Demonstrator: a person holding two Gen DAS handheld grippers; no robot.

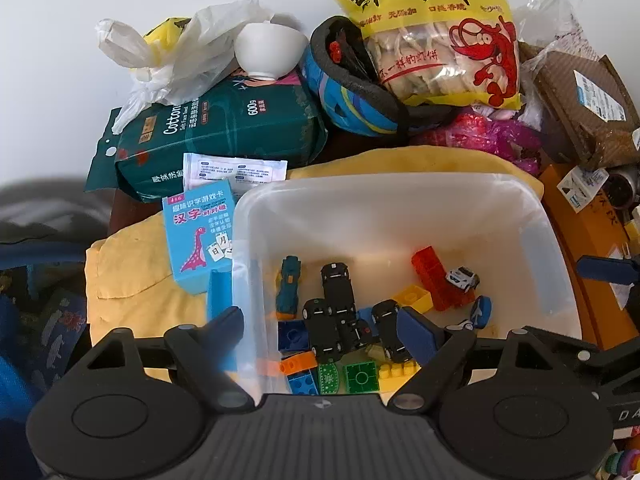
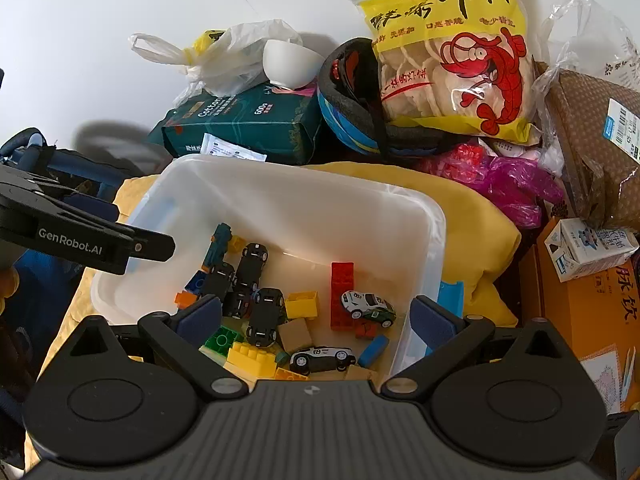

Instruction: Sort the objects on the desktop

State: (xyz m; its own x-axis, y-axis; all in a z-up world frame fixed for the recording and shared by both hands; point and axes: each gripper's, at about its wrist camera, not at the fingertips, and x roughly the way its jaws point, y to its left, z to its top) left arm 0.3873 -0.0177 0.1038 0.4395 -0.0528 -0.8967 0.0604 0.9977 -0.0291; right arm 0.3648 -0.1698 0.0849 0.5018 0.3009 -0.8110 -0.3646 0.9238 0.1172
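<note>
A translucent plastic bin (image 1: 400, 200) (image 2: 304, 204) rests on a yellow cloth (image 1: 132, 276). It holds several black toy cars (image 1: 338, 288) (image 2: 252, 262), white toy cars (image 2: 366, 304), a red brick (image 1: 434, 276) (image 2: 342, 292) and other coloured bricks (image 2: 252, 356). My left gripper (image 1: 320, 324) is open and straddles the bin's left wall, one finger outside and one over the toys, gripping nothing. My right gripper (image 2: 316, 318) is open over the bin's near right corner, empty. The left gripper's arm (image 2: 100, 240) shows at the bin's left rim.
A blue card box (image 1: 198, 236) leans on the bin's left side. Behind stand a green cotton pack (image 1: 224, 132), a white bowl (image 1: 268, 50), a blue helmet (image 1: 352, 96), a yellow shrimp-cracker bag (image 1: 432, 32), pink wrap (image 2: 516, 184) and an orange carton (image 2: 580, 312).
</note>
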